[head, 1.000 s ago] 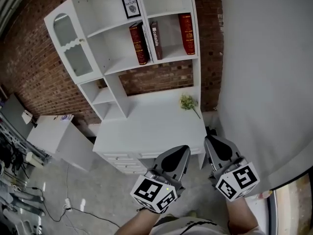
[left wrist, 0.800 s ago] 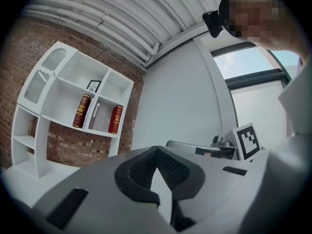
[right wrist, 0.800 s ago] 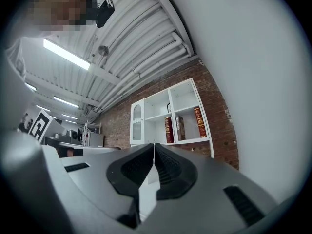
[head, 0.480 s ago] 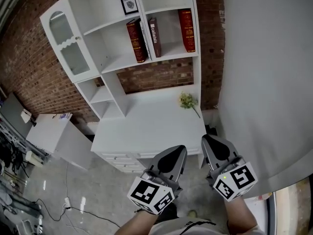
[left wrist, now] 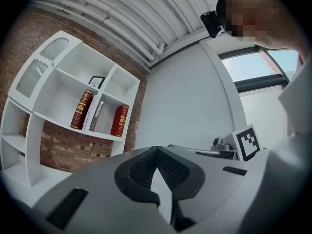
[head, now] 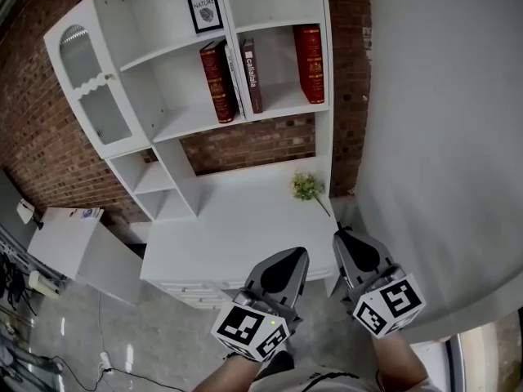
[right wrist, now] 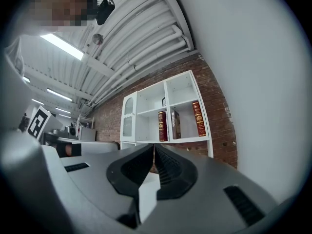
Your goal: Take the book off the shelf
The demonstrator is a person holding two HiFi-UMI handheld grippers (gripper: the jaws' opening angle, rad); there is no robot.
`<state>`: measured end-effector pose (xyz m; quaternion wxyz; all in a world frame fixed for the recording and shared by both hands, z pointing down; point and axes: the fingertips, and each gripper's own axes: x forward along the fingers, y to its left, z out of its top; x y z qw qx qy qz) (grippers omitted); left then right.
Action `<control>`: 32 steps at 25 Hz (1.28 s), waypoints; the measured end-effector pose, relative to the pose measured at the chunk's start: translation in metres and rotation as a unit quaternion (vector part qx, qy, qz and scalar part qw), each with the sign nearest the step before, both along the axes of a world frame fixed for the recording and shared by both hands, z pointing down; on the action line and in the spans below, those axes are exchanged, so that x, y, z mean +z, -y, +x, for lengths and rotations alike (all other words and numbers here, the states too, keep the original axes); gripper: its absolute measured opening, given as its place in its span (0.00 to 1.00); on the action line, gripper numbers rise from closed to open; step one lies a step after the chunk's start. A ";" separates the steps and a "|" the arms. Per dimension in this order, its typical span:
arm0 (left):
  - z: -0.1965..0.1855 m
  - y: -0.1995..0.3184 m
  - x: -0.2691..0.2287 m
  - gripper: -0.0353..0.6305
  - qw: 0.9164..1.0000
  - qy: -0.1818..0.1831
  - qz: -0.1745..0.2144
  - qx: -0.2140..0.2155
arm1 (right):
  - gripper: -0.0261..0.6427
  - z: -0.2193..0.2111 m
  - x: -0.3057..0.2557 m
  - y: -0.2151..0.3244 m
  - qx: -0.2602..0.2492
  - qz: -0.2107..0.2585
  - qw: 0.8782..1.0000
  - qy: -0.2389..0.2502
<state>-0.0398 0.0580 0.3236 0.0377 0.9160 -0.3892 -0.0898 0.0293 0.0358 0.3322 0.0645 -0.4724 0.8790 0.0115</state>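
Note:
A white shelf unit [head: 323, 96] stands on a white desk against a brick wall. On its middle shelf are three upright books: a red book [head: 216, 80] leaning at the left, a brown book [head: 252, 76] beside it, and a second red book [head: 309, 51] at the right. My left gripper [head: 298, 253] and right gripper [head: 339, 235] hover side by side before the desk's front edge, both shut and empty, well short of the books. The books also show ahead in the left gripper view [left wrist: 81, 109] and the right gripper view [right wrist: 162, 126].
A framed picture [head: 203, 5] sits on the top shelf. A green sprig [head: 306, 186] lies on the desk [head: 237, 227] near the right rear. A grey wall [head: 441, 137] closes the right side. A low white cabinet [head: 73, 239] and floor cables are at the left.
Both grippers and the head have come closer to the desk, so the shelf looks larger and has shifted left. Both jaws have stayed shut.

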 end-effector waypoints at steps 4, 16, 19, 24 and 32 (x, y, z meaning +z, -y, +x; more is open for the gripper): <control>-0.025 0.044 -0.007 0.07 1.000 -0.004 0.008 0.009 | 0.07 -0.023 -0.006 0.043 0.013 0.007 1.000 -0.003; -0.078 0.155 -0.012 0.07 0.999 0.006 0.019 0.051 | 0.07 -0.063 -0.014 0.153 0.084 0.004 0.996 0.002; -0.084 0.173 -0.011 0.07 0.998 0.001 0.015 0.057 | 0.07 -0.062 -0.015 0.173 0.102 0.000 0.995 0.002; -0.078 0.207 -0.009 0.07 0.998 0.000 0.013 0.066 | 0.07 -0.054 -0.020 0.212 0.121 0.007 0.993 -0.001; -0.056 0.264 -0.027 0.07 0.998 0.010 0.031 0.056 | 0.08 -0.025 -0.029 0.290 0.141 0.015 0.990 -0.006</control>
